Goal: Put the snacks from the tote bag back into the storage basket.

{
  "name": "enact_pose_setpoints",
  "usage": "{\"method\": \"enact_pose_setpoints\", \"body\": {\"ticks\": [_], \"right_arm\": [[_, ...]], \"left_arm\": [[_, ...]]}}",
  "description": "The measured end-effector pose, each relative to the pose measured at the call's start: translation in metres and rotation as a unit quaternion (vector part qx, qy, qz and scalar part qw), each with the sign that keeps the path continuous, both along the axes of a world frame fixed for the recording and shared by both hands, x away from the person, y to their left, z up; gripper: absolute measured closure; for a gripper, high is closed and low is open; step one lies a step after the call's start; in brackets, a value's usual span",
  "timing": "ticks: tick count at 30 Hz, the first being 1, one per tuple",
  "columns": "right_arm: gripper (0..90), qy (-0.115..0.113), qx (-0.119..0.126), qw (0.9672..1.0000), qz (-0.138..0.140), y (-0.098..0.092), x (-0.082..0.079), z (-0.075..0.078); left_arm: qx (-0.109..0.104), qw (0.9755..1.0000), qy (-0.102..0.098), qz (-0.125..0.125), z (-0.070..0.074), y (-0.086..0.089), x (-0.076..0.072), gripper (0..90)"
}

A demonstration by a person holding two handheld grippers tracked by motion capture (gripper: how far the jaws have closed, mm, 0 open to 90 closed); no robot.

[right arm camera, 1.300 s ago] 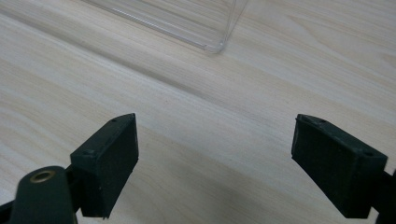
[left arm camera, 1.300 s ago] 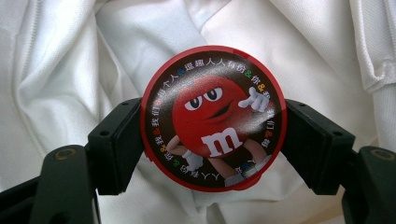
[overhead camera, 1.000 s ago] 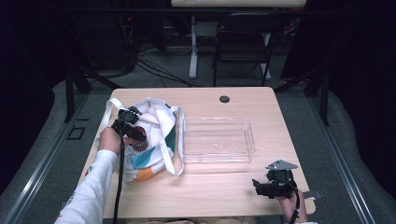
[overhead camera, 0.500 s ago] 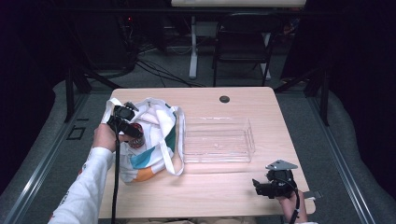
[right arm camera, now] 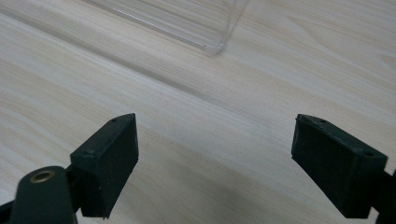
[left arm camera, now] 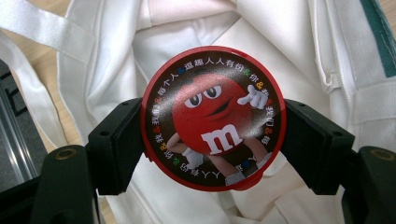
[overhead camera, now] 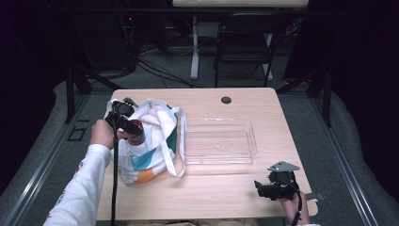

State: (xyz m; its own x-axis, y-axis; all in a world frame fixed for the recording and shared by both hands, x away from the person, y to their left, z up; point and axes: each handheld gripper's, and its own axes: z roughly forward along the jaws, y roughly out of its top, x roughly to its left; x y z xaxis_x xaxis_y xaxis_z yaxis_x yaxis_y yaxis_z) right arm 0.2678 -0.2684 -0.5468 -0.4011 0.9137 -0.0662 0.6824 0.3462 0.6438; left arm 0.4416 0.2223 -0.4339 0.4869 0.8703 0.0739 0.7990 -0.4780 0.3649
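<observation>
In the high view the left gripper (overhead camera: 133,129) holds a round red candy tin (overhead camera: 136,139) just above the mouth of the white cloth tote bag (overhead camera: 155,141) at the table's left, while the right gripper (overhead camera: 261,188) rests at the near right, beside the clear plastic tray (overhead camera: 219,141). The left gripper view shows its jaws clenched on the tin's (left arm camera: 212,116) smooth round rim, which could slip out or snag the bag's (left arm camera: 289,51) folds. In the right gripper view the jaws stand released over the pale wooden table (right arm camera: 196,140).

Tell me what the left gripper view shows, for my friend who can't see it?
A round red candy tub, its lid showing a cartoon red candy character, is clamped between the left gripper's two black jaws. Below it lies an open white cloth bag on a wooden table.
</observation>
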Motion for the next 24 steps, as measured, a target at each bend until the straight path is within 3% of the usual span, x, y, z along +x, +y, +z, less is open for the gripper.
{"method": "enact_pose_setpoints", "body": {"ticks": [24], "right_arm": [[14.3,0.0,-0.002,1.0,0.0,0.0,0.0,0.0]], "left_arm": [[0.001,0.9999,-0.005,-0.01,0.019,-0.003,0.0,27.1]]}}
